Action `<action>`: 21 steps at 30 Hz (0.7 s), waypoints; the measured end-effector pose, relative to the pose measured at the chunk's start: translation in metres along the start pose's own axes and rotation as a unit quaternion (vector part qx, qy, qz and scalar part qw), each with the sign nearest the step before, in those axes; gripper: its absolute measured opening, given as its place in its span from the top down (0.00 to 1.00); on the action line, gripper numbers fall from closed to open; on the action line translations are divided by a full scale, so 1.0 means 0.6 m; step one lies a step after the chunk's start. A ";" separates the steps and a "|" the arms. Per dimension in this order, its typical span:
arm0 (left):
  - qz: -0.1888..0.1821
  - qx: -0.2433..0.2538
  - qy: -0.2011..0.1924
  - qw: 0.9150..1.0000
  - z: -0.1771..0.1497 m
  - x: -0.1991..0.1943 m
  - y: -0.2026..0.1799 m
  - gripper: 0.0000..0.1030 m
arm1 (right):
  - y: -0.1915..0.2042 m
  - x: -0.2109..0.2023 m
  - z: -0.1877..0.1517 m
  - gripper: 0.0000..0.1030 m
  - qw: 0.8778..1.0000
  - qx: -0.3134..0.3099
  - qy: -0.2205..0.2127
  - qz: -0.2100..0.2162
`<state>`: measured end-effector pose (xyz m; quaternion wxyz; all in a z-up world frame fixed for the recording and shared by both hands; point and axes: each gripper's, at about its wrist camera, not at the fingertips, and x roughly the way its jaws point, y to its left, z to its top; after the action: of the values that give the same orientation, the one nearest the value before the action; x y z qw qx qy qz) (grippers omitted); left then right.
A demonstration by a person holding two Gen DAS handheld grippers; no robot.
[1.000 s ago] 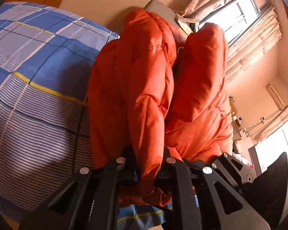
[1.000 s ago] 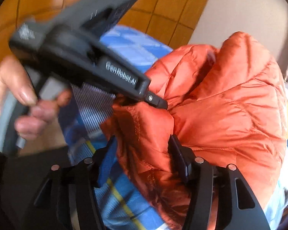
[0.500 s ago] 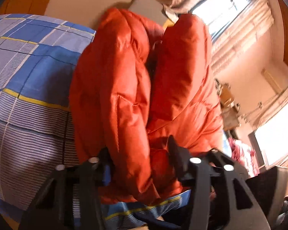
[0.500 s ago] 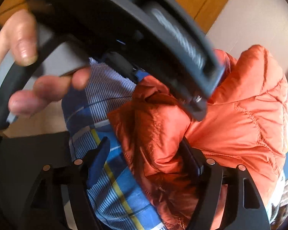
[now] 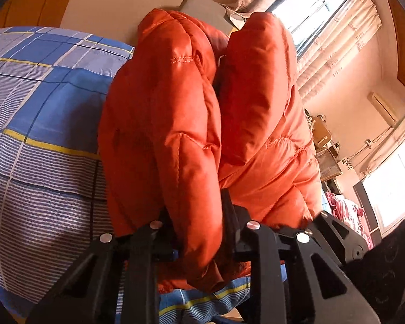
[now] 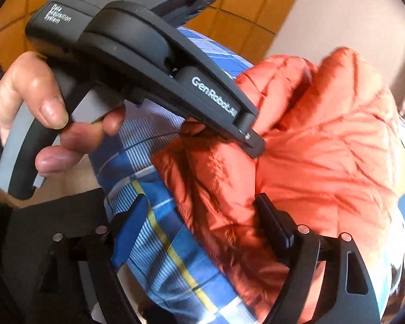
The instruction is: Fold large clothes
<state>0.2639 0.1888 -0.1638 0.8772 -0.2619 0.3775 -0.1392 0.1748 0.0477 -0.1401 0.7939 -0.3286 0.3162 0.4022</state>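
An orange puffer jacket [image 5: 202, 124] lies bunched on a blue plaid bed cover [image 5: 40, 102]. My left gripper [image 5: 199, 229] is shut on a thick fold of the jacket's near edge; the fabric hides its fingertips. In the right wrist view the jacket [image 6: 324, 148] fills the right side. My right gripper [image 6: 202, 216] is open, its jaws wide apart around the jacket's near edge without pinching it. The left gripper's body [image 6: 154, 62], held by a hand [image 6: 35, 113], reaches into the jacket from the upper left.
The bed cover [image 6: 154, 237] ends near both grippers. A grey pillow [image 5: 205, 8] lies behind the jacket. Curtained windows [image 5: 318, 8], shelves with clutter [image 5: 324, 145] and a wooden floor [image 6: 243, 19] surround the bed.
My left gripper opened half a second ago and has shut again on a jacket fold. My right gripper stays open beside the jacket's edge; the left tool swung across its view.
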 end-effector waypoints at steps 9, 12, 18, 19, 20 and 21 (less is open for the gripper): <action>0.032 0.021 -0.019 0.999 -0.021 -0.010 -0.017 0.73 | -0.025 -0.012 -0.021 0.21 0.999 0.052 -0.006 0.005; 0.061 0.032 -0.033 0.997 -0.033 -0.015 -0.029 0.68 | -0.041 -0.003 -0.024 0.21 0.997 0.069 -0.007 0.024; 0.109 0.010 -0.063 0.992 -0.051 -0.021 -0.045 0.64 | -0.048 -0.003 -0.036 0.21 0.998 0.049 -0.016 0.031; 0.121 0.016 -0.064 0.990 -0.050 -0.020 -0.050 0.63 | -0.050 -0.004 -0.039 0.21 0.998 0.047 -0.018 0.035; 0.136 0.020 -0.066 0.988 -0.052 -0.021 -0.057 0.63 | -0.047 -0.007 -0.050 0.21 0.998 0.048 -0.021 0.036; 0.144 0.017 -0.068 0.987 -0.053 -0.022 -0.062 0.61 | -0.051 -0.008 -0.054 0.21 0.998 0.048 -0.025 0.041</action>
<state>0.2298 0.1523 -0.1535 0.9162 -0.1985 0.3481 0.0008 0.1907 0.0065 -0.1468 0.7992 -0.2666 0.3289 0.4267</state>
